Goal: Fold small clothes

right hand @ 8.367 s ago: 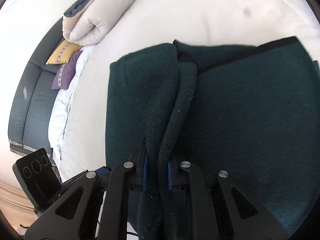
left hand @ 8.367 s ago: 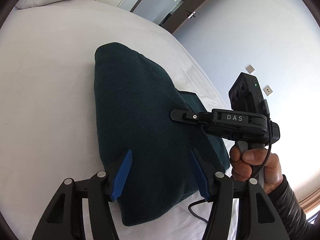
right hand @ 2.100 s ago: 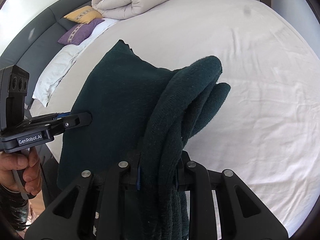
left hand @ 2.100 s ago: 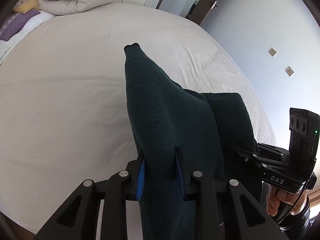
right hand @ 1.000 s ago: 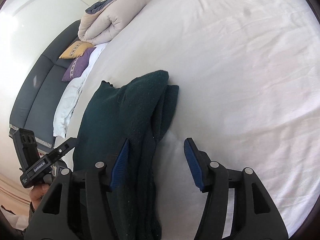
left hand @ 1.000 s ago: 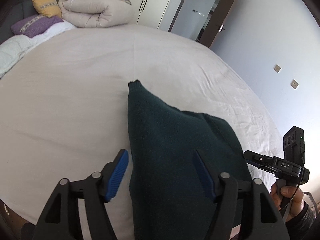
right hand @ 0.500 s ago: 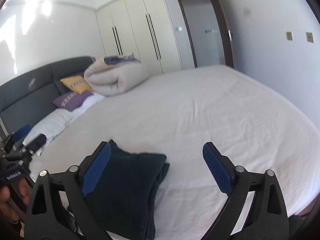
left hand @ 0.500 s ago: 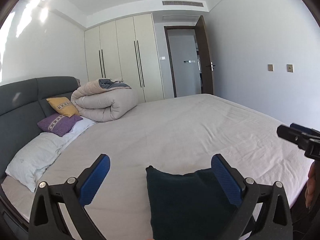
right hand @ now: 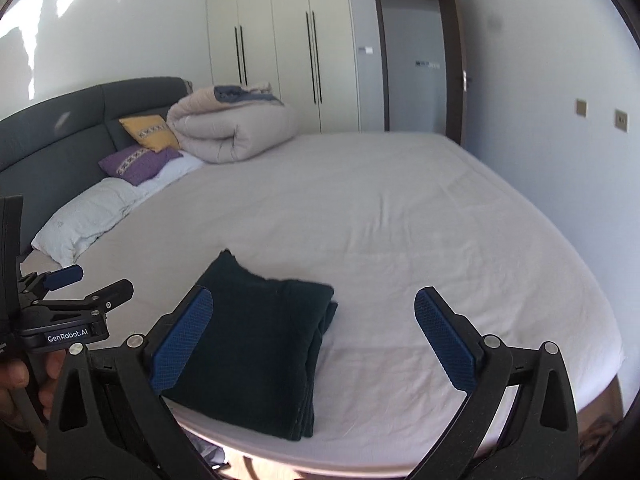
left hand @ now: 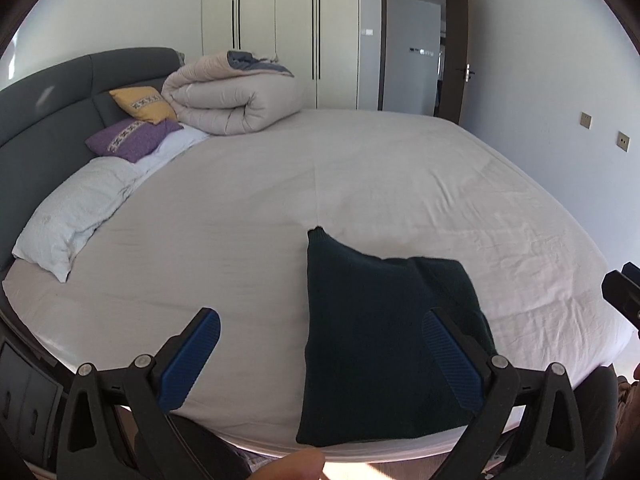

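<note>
Left wrist view looks across a bed (left hand: pixel 360 184) covered in a pale sheet, and the dark green garment (left hand: pixel 376 344) serves as the landmark. It lies folded into a thick rectangular bundle at the near edge of the mattress. The left gripper (left hand: pixel 320 360) hangs above and short of the garment with its jaws spread wide, holding nothing; one blue pad sits over bare sheet to the garment's left, the other overlaps the garment's right part in the picture. Far beyond the garment, toward the headboard (left hand: pixel 48 120), lie a white pillow (left hand: pixel 76 208), a purple cushion (left hand: pixel 132 140), a yellow cushion (left hand: pixel 144 104) and a rolled beige duvet (left hand: pixel 236 100).

Right wrist view shows the same garment (right hand: pixel 256 344) with its stacked folded layers visible along the right side. The right gripper (right hand: pixel 312 344) is also released and empty, jaws wide apart, one pad over the garment's left edge and the other over sheet well to its right. The left gripper (right hand: pixel 80 284) appears left of the garment, off the mattress edge.
</note>
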### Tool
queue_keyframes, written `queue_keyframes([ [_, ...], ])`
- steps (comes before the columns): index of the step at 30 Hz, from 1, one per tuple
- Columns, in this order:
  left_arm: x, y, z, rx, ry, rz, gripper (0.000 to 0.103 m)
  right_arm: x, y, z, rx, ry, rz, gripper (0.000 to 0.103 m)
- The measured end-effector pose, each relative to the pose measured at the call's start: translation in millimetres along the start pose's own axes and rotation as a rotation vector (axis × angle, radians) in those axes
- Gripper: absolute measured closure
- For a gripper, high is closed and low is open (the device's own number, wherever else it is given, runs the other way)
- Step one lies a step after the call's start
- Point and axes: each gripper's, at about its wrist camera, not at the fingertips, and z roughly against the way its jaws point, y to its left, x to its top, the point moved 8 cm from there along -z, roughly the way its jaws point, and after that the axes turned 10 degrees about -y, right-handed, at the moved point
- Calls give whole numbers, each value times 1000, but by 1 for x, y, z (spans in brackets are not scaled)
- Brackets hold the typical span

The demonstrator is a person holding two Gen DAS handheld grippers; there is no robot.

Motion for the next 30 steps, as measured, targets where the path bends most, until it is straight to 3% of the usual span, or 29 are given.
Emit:
queue_keyframes([
  [3, -15, -1, -10, -15, 59, 14, 0, -23, 0, -19, -25, 83, -55, 0],
  [9, -26, -1, -16, -22, 87, 6, 0, -70, 2, -43, -76, 173, -66, 0],
  [30, -33, 7, -22, -30, 100, 36, 0, -87, 18, -63, -65, 226, -25, 0],
])
